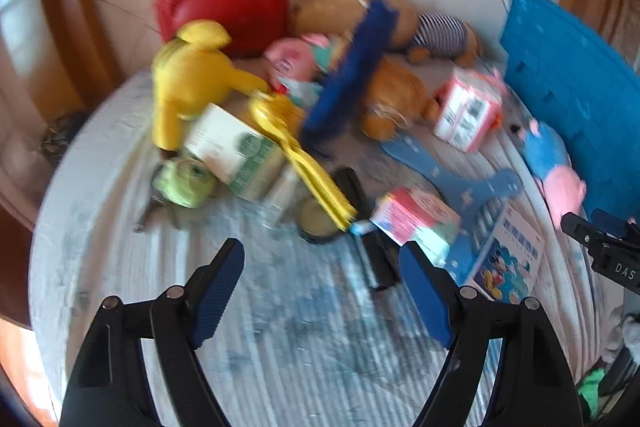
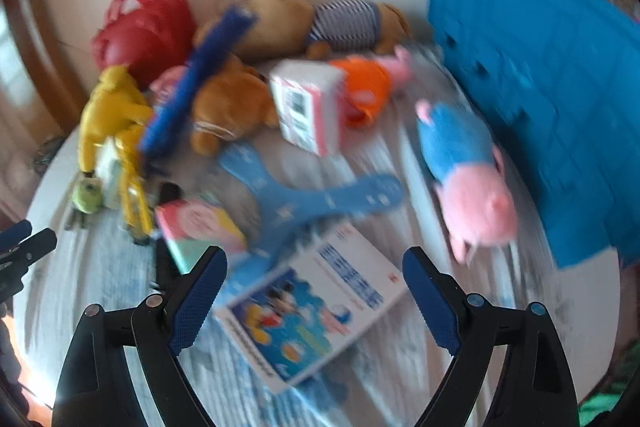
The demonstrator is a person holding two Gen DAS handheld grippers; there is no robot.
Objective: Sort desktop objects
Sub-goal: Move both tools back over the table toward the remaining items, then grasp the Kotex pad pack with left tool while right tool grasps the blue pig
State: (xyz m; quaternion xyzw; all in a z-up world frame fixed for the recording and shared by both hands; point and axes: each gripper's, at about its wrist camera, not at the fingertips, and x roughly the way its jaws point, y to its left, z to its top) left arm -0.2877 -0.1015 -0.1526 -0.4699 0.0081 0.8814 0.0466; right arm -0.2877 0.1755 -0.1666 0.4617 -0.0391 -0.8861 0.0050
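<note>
Both views are blurred. My left gripper is open and empty above the striped tablecloth, just short of a pink box and a black bar. My right gripper is open and empty above a Mickey picture book, with a blue plastic hanger beyond it. A pig plush in blue lies to its right. The right gripper's tip shows at the right edge of the left wrist view.
A red bag, yellow plush, green-white box, yellow tool, blue brush, brown bears and a pink-white carton crowd the back. A blue crate stands at the right.
</note>
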